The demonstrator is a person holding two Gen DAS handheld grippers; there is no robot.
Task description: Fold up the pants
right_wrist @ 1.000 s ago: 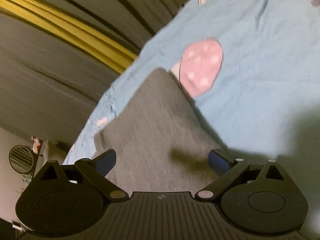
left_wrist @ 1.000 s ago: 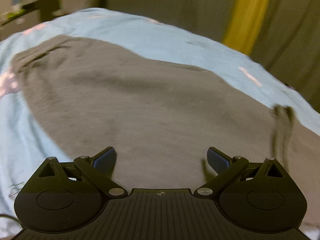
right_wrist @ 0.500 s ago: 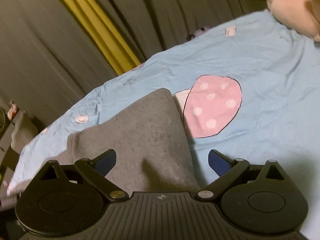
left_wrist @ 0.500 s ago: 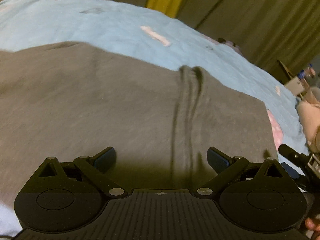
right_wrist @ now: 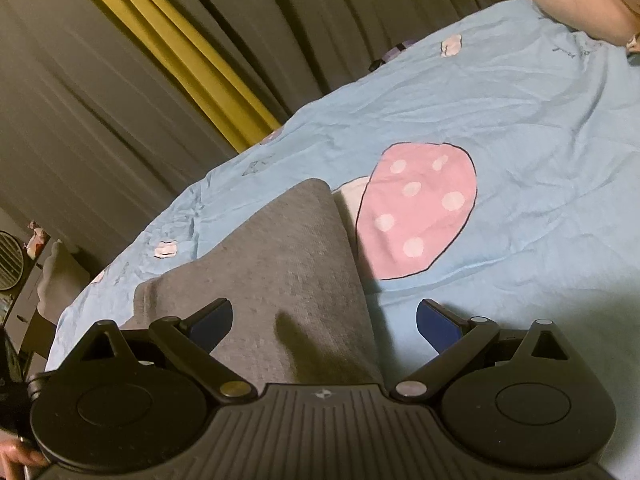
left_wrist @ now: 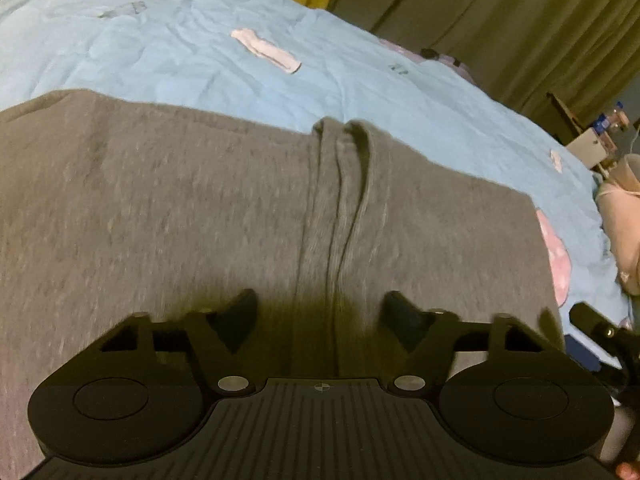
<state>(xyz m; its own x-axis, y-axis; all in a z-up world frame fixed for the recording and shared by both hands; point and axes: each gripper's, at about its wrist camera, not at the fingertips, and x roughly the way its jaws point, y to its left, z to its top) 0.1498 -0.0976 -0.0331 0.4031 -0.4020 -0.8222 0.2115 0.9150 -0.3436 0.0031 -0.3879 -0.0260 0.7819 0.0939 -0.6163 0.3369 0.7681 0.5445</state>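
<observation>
We see the grey pants (left_wrist: 200,220) spread flat on the bed (left_wrist: 180,48), running out ahead of our left gripper (left_wrist: 320,312) and off to the left of its fingers. Those fingers are closing, with a raised lengthwise ridge of the cloth lying between them, not yet pinched. The knit looks soft, light and limp, so we judge it will sag and drag unless taken at an edge or at that ridge. Our right gripper (right_wrist: 324,316) stands released over a corner of the pants, the cloth edge between its fingers. Beyond its fingers to the right, a pink spotted patch (right_wrist: 416,212) marks the blue sheet; dark curtains (right_wrist: 100,100) hang behind.
</observation>
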